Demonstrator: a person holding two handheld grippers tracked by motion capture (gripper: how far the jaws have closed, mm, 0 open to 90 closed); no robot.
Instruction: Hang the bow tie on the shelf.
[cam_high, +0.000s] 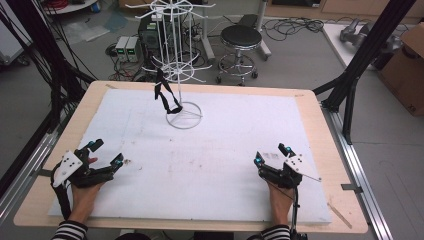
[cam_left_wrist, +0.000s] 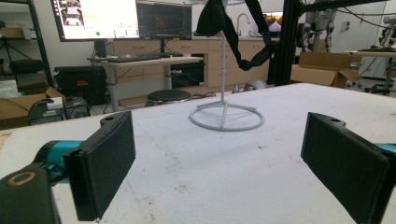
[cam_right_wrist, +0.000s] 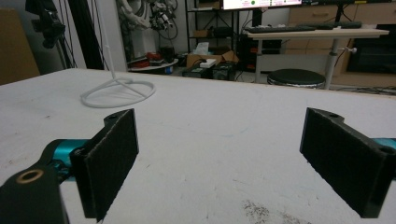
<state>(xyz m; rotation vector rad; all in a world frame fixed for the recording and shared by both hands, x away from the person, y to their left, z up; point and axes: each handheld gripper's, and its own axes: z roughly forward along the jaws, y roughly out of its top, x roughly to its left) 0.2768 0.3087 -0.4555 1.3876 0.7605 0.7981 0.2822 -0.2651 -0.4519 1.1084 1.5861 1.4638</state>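
A white wire display rack (cam_high: 175, 60) stands at the back middle of the white foam board (cam_high: 210, 165), its ring base (cam_left_wrist: 226, 116) (cam_right_wrist: 119, 93) resting on the board. A black strap (cam_high: 164, 95) (cam_left_wrist: 233, 32) hangs from one of its lower hooks. My left gripper (cam_high: 106, 153) (cam_left_wrist: 219, 163) rests near the board's front left, held by a hand, jaws wide apart with nothing between them. My right gripper (cam_high: 270, 155) (cam_right_wrist: 219, 163) sits at the front right, also open and empty. Both point toward the rack, well short of it.
The board lies on a wooden table (cam_high: 320, 135). Black frame posts (cam_high: 365, 55) rise at the right and left. Behind the table stand a round stool (cam_high: 241, 37), cables and small boxes (cam_high: 127, 47) on the floor. A cardboard box (cam_high: 407, 70) sits at far right.
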